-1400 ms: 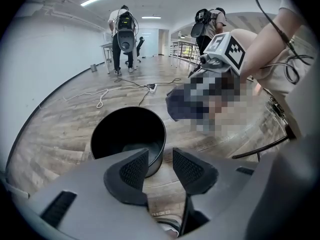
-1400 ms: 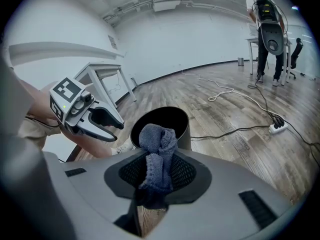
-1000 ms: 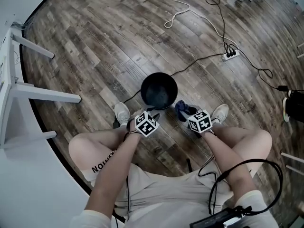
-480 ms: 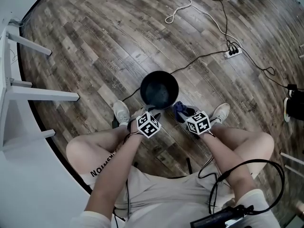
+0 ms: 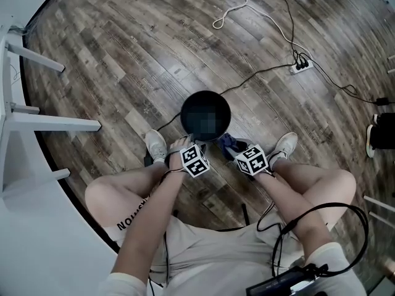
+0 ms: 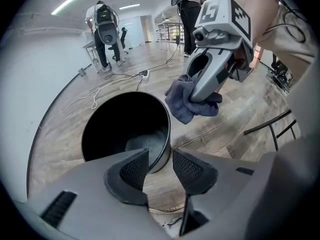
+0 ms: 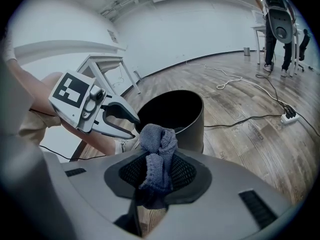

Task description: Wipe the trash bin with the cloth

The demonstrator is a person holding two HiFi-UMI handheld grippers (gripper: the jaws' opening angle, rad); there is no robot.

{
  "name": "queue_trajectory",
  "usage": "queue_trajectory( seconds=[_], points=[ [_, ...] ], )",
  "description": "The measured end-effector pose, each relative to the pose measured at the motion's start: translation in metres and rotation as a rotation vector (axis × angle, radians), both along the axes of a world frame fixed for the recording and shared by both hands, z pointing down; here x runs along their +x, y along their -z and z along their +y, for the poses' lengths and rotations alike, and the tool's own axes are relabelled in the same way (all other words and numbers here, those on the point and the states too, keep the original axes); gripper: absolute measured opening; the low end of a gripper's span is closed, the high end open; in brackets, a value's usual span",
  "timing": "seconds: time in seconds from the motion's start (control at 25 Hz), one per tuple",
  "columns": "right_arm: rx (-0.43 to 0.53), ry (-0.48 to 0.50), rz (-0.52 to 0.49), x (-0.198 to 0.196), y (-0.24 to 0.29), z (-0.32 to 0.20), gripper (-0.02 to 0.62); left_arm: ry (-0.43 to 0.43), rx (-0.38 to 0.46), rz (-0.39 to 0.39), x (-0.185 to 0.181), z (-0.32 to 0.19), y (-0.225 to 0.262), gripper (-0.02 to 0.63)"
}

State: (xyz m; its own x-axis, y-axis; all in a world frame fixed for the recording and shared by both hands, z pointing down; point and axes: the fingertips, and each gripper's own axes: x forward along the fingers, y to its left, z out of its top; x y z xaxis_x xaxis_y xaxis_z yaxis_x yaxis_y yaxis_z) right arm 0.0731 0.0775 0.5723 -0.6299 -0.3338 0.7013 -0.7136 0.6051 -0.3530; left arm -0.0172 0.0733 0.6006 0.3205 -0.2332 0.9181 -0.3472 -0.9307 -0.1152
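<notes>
Cloth clamped in right gripper at five o'clock; bin, ungripped by parted jaws of left gripper, could be toppled when wiped.

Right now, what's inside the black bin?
Only a patch of bare grey bottom shows inside the trash bin; nothing lies on it. The left gripper covers the rest.

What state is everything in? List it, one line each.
trash bin: upright on the floor, open-topped.
cloth: bunched, clamped in the right gripper's jaws.
left gripper: jaws apart, empty, near the trash bin's rim.
right gripper: jaws shut on the cloth.
</notes>
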Motion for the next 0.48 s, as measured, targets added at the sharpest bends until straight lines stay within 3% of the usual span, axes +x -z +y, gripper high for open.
queue_trajectory(
  seconds=[0.48],
  points=[
    [-0.027,0.007,0.002,-0.012,-0.012,0.003,0.103,-0.031,-0.010,-0.004,0.001,-0.007,-0.017,0.126]
  ],
)
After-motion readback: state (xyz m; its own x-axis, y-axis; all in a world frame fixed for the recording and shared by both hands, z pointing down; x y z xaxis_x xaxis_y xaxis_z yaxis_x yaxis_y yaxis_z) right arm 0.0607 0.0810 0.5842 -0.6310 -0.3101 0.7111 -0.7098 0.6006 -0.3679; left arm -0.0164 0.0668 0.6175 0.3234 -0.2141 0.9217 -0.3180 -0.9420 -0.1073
